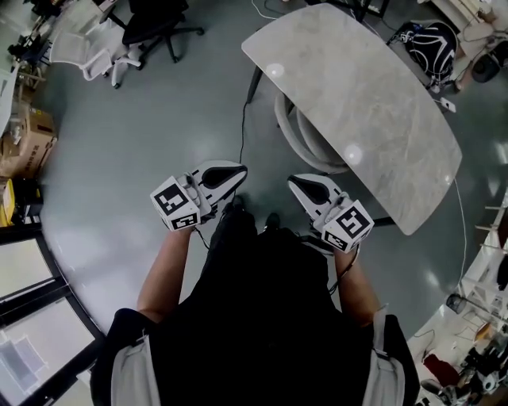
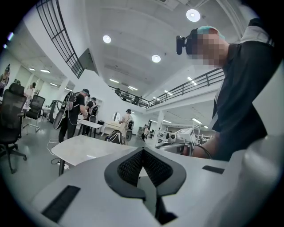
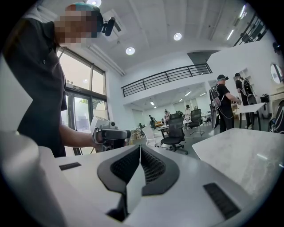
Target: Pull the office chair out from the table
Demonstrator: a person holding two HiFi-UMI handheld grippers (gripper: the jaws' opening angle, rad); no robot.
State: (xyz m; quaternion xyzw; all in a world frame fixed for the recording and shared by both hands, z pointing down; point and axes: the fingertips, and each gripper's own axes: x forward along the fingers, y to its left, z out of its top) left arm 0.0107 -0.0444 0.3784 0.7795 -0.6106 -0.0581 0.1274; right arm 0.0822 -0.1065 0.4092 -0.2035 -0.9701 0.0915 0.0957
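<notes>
A white chair [image 1: 300, 135] is tucked under the grey marble table [image 1: 373, 95]; only its curved edge shows past the tabletop. My left gripper [image 1: 240, 171] and right gripper [image 1: 292, 181] are held close to my body, short of the table, with their tips turned toward each other. Both are shut with nothing between the jaws. In the left gripper view the shut left gripper [image 2: 143, 150] faces the tabletop [image 2: 88, 150]. The right gripper view has the shut right gripper [image 3: 140, 147] facing the left gripper [image 3: 108, 133], with the table [image 3: 248, 153] at right.
A black office chair [image 1: 159, 24] and a white one [image 1: 87, 44] stand at the far left. Cardboard boxes [image 1: 28, 147] sit at the left edge. A bag [image 1: 432, 44] lies beyond the table. Cables [image 1: 242, 127] run over the grey floor. People [image 2: 73, 113] stand at other tables.
</notes>
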